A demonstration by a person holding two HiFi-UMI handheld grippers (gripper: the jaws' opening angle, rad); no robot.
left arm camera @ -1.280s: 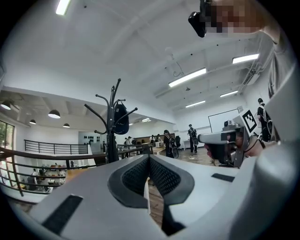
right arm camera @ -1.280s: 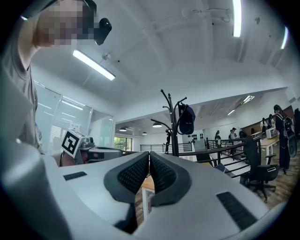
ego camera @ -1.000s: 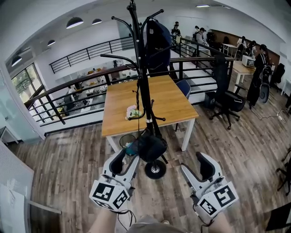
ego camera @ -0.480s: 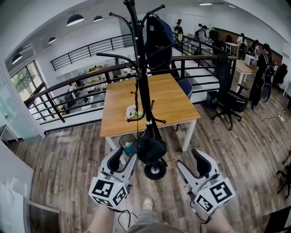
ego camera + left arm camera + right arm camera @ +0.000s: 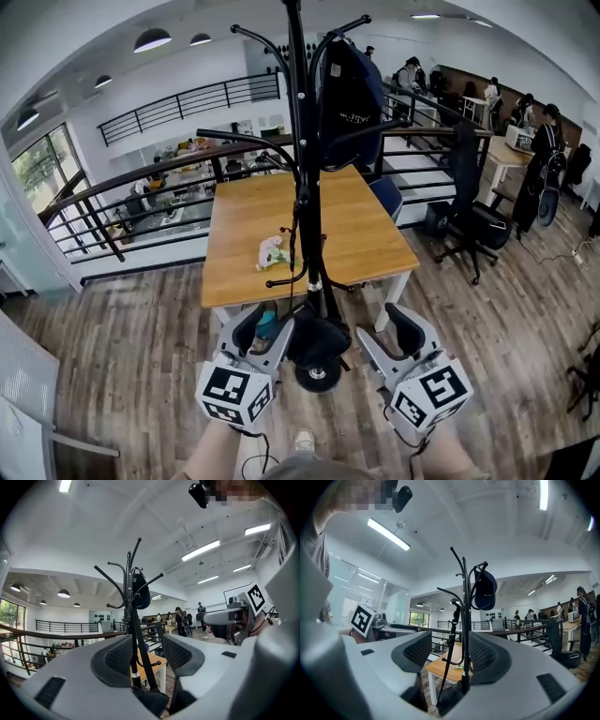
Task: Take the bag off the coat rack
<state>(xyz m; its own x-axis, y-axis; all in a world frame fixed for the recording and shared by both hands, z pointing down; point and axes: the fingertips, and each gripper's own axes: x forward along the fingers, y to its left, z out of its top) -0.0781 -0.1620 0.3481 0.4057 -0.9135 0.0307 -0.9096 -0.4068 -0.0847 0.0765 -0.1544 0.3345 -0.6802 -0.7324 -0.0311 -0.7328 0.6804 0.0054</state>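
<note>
A black coat rack (image 5: 302, 169) stands on a round base (image 5: 317, 375) in front of a wooden table. A dark navy bag (image 5: 349, 98) hangs high on its upper hooks. A small black bag (image 5: 321, 339) hangs low by a long strap beside the pole. My left gripper (image 5: 262, 328) is open just left of the small black bag, and my right gripper (image 5: 386, 333) is open just right of it. Neither touches it. In the left gripper view the rack (image 5: 130, 620) and the black bag (image 5: 151, 701) show between the jaws. The right gripper view shows the navy bag (image 5: 485, 590) up high.
The wooden table (image 5: 361, 234) behind the rack carries a small pale plush item (image 5: 272, 251). A bin (image 5: 266, 323) sits under it. A black railing (image 5: 141, 178) runs behind, an office chair (image 5: 469, 211) stands at right, and people stand at the far right.
The view has closed in on the rack. Both grippers have risen and drawn nearer to the low black bag, one on each side. Both stay open.
</note>
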